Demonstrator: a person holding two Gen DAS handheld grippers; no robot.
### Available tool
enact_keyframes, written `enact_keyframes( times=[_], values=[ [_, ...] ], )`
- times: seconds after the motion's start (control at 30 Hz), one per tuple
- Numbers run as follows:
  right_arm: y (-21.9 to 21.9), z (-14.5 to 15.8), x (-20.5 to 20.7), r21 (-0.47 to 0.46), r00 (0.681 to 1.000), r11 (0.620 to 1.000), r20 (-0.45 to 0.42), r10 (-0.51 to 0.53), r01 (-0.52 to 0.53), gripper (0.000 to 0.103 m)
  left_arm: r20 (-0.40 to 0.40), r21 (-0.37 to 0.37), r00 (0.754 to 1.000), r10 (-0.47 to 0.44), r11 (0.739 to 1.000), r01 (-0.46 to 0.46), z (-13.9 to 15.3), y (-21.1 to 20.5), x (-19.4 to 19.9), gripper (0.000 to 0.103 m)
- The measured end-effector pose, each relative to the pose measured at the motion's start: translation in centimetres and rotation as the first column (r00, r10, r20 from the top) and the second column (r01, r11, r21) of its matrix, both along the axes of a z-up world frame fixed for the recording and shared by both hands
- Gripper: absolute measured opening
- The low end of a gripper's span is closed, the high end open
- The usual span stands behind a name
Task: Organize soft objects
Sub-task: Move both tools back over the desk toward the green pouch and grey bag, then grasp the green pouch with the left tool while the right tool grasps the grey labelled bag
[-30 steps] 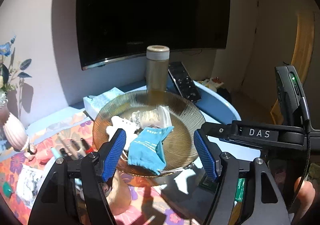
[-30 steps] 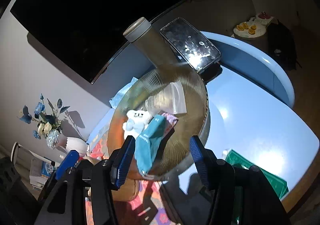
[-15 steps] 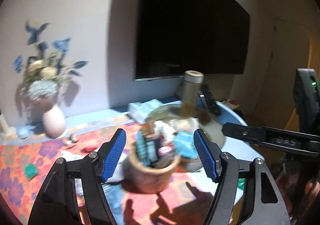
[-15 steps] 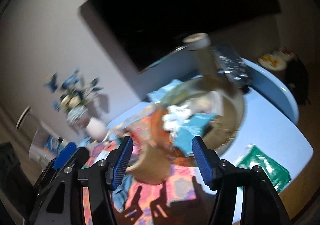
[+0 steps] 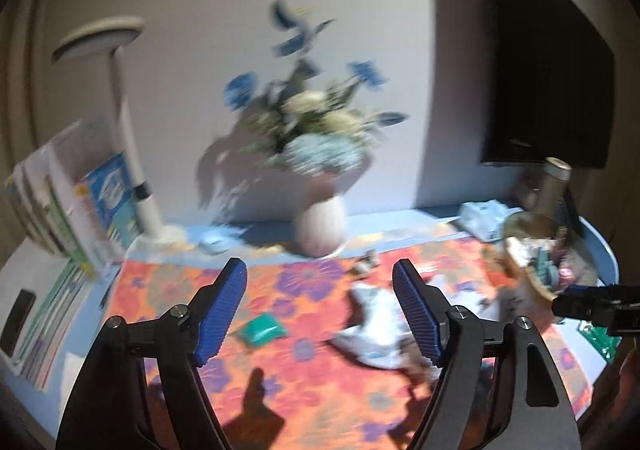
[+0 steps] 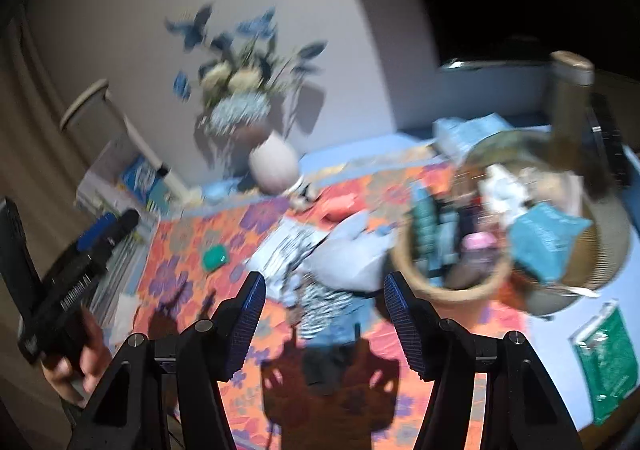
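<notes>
Left to right on the orange floral tablecloth (image 5: 168, 282): a small green pouch (image 5: 262, 330), then a crumpled pale blue-and-white cloth (image 5: 376, 334), then a ribbed amber glass bowl (image 6: 608, 234) already holding a teal fabric pouch (image 6: 548, 234). The left gripper (image 5: 320, 314) is released and empty, its jaws having just widened. The right gripper (image 6: 324, 318) is likewise open, empty, above the cloth. Judged step: approach for the next pickup. Next: descend, straddle the cloth, close.

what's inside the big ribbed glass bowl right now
In the glass bowl a teal fabric pouch lies on top, with a white soft item behind it. The picture is blurred, and whatever sits beneath them or behind the wicker cup is covered.
</notes>
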State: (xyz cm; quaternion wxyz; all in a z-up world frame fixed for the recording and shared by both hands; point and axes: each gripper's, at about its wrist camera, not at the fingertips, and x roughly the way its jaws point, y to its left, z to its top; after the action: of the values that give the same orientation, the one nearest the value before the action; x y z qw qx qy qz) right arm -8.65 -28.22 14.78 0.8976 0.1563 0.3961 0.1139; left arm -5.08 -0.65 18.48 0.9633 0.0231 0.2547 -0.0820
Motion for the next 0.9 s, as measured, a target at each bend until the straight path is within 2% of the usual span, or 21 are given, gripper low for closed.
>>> enact_keyframes(
  times=[0.2,0.37,0.47,0.57,0.77,0.9],
  values=[
    [5.3,-3.0,4.8,0.038,0.99,0.996,-0.109,0.09,-0.086,0.06,-0.115,-0.019,0.993,0.025,0.999,-0.027,-4.9,4.6,4.0,0.074],
    [8.2,-5.3,9.3,0.058,0.977,0.994,-0.19,0.102,-0.092,0.06,-0.215,-0.034,0.975,-0.051,0.998,0.045,-9.8,6.0,6.3,0.074],
    [9.5,-6.7,12.0,0.081,0.967,0.993,-0.232,0.104,-0.088,0.06,-0.275,0.0,0.957,-0.089,0.996,0.092,-12.5,5.8,7.8,0.074],
    [10.4,-8.0,13.7,0.088,0.958,0.993,-0.269,0.096,-0.075,0.06,-0.305,0.024,0.947,-0.1,0.993,0.113,-14.1,5.4,8.8,0.074],
    [10.4,-10.3,15.5,0.066,0.944,0.998,-0.328,0.015,0.007,0.061,-0.334,0.012,0.934,-0.127,0.99,0.139,-15.6,5.4,10.2,0.074],
    [10.3,-10.8,16.2,0.086,0.943,0.995,-0.333,-0.025,0.057,0.074,-0.341,0.025,0.931,-0.131,0.989,0.148,-16.1,4.9,11.3,0.074]
  ],
)
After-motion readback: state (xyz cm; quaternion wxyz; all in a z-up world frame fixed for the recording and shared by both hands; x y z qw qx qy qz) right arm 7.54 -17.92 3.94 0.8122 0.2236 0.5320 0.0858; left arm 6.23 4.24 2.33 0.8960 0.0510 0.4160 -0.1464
